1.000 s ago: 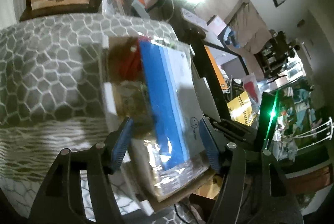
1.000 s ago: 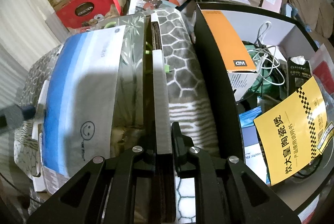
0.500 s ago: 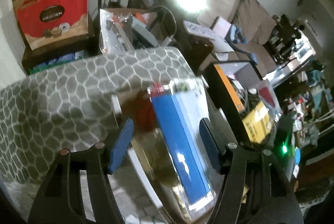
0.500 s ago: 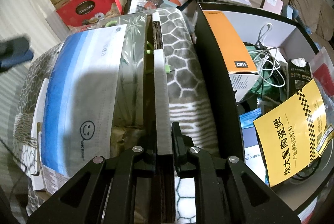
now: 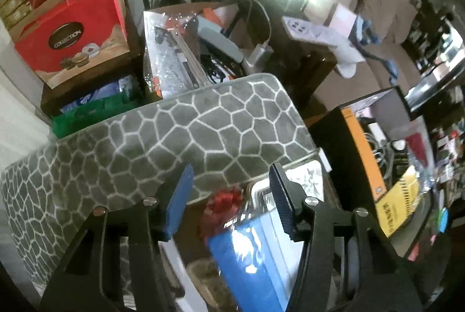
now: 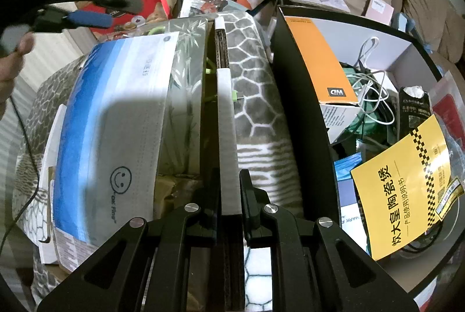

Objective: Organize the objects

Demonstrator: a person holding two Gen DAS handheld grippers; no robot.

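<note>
R gripper (image 6: 229, 195) is clamped on the white-taped edge of a cardboard flap (image 6: 225, 114), which runs straight ahead of its fingers; just L of that flap lies the blue-and-white mask pack (image 6: 116, 131) w/ a smiley face and "OK Fine" printed near the gripper end, resting on a clear packet w/ bamboo print (image 6: 186, 56); to the R of the fingers is a black bin (image 6: 302, 114) holding an orange box marked "WD" (image 6: 322, 64) and a yellow booklet (image 6: 407, 190) in Chinese characters. L gripper (image 5: 229, 195) hangs w/ jaws apart, having just been closing, nothing between them; the mask pack's blue end sits just below its fingertips; ahead is the grey stone-pattern mat (image 5: 174, 137); further ahead-left a red box reading "COLLECTION" (image 5: 69, 33).
</note>
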